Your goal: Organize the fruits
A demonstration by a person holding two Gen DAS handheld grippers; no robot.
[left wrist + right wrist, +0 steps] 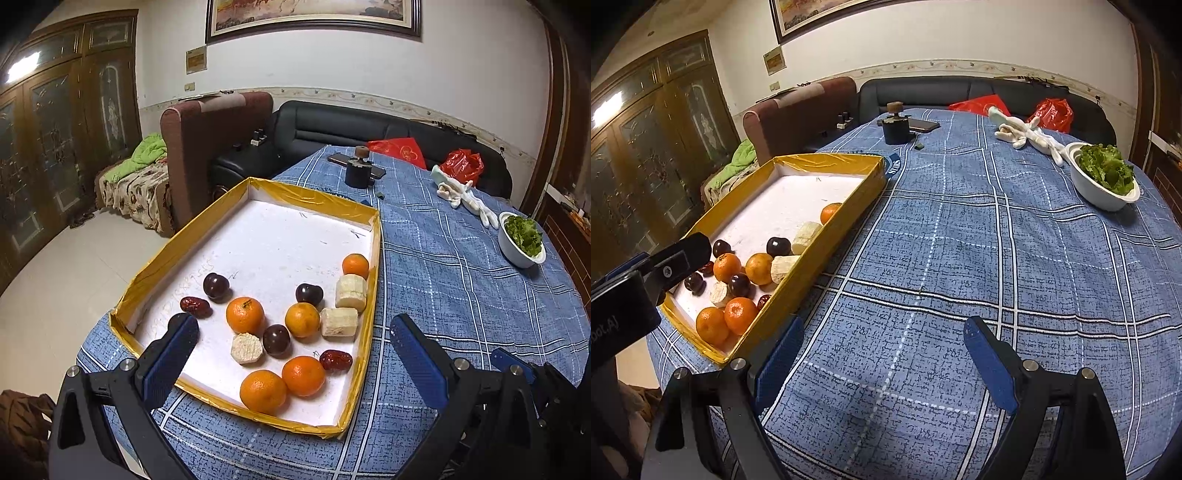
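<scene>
Here, sorting not begun: left gripper (295, 354) spread above mixed fruit at the tray's (317, 201) near end; right gripper (882, 354) spread, empty; next, pick one kind.

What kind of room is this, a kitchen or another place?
Probably a home living room, not a kitchen: a black sofa behind the cloth-covered table, a framed painting on the wall, and wooden cabinets.

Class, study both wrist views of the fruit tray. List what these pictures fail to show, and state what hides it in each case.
- Right wrist view: the tray wall covers part of the red date and the banana pieces.
- Right wrist view: the left tool blocks the tray's left side.
- Left wrist view: faint writing on the tray floor is too small to read.
- Both views: the painting is cut off by the top edge.
</scene>
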